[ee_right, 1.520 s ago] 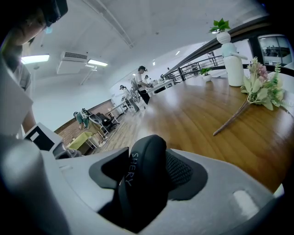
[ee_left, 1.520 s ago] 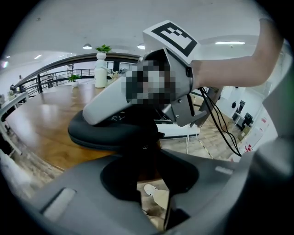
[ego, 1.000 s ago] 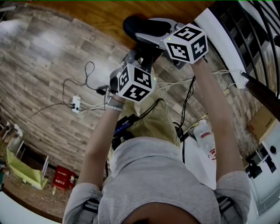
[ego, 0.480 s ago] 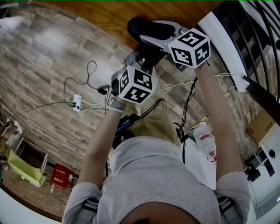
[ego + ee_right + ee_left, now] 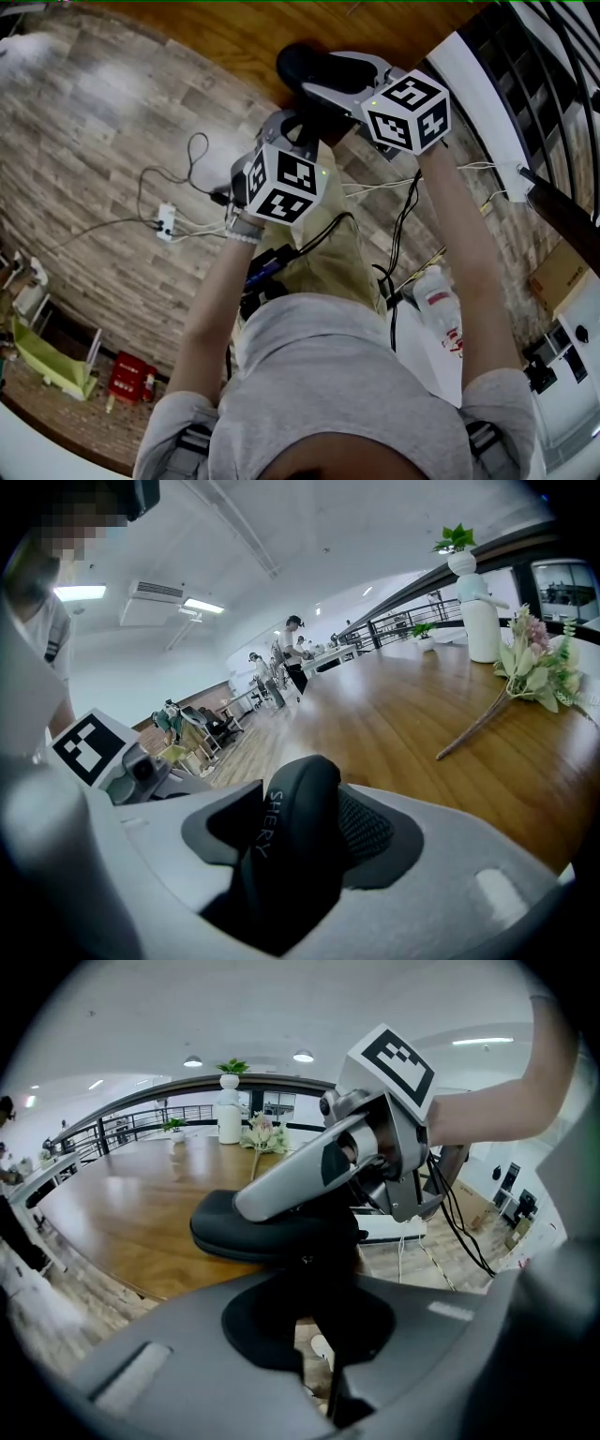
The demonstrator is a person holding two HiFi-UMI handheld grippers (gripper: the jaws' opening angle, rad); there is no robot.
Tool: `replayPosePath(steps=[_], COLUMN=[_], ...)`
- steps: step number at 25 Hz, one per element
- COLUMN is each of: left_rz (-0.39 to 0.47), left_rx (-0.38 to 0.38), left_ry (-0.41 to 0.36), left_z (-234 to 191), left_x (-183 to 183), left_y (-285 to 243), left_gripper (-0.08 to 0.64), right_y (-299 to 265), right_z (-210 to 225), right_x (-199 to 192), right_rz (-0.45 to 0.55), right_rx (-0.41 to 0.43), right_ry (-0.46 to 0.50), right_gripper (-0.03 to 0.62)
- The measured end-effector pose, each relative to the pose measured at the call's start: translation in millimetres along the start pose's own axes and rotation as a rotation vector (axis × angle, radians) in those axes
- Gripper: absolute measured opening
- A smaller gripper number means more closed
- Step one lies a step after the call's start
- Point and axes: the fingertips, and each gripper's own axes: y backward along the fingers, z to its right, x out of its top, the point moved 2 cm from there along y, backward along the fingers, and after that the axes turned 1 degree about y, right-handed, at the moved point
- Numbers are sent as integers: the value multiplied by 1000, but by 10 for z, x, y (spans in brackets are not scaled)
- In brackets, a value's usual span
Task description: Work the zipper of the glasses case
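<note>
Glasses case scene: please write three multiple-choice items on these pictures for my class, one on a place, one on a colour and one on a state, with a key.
1. Where does the flower sprig lie?
A on the wooden table; B on the floor; C in a drawer.
2. What colour is the glasses case?
A white; B black; C red.
3. How is the right claw?
A wide open and empty; B shut on the glasses case; C out of every view.

Key:
1 A, the right gripper view shows its stem flat on the tabletop.
2 B, it is dark in all three views.
3 B, the case sits pressed between the claw's pads.
</note>
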Motion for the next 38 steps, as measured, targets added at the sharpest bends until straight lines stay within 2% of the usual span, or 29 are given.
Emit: replayPosePath(steps=[11, 20, 25, 30, 34, 36, 38], left_rz=[2, 3, -3, 33, 89, 127, 168], left_rx=[124, 200, 218, 226, 207, 217, 228], left_ry=[40, 39, 32, 103, 133, 130, 114], left_z=[-477, -908, -986, -1032, -1032, -1045, -1055], left_x=[-25, 26, -15, 30, 137, 224, 327], left_y=[126, 172, 183, 171, 323, 459, 624], left_gripper=[21, 25, 31, 60, 91, 67, 14], right_y=[-2, -3, -30, -2, 91, 190, 322], right_z=[-71, -159, -200, -157, -101, -77, -69], right_x=[9, 18, 18, 42, 87, 154, 260], right_rz=[4, 4, -1, 1, 36, 69, 120], right_rx=[5, -2, -6, -24, -90, -138, -209], right_ry=[6, 18, 24, 26, 41, 44, 51], right_gripper=[253, 253, 253, 258, 262, 233, 122])
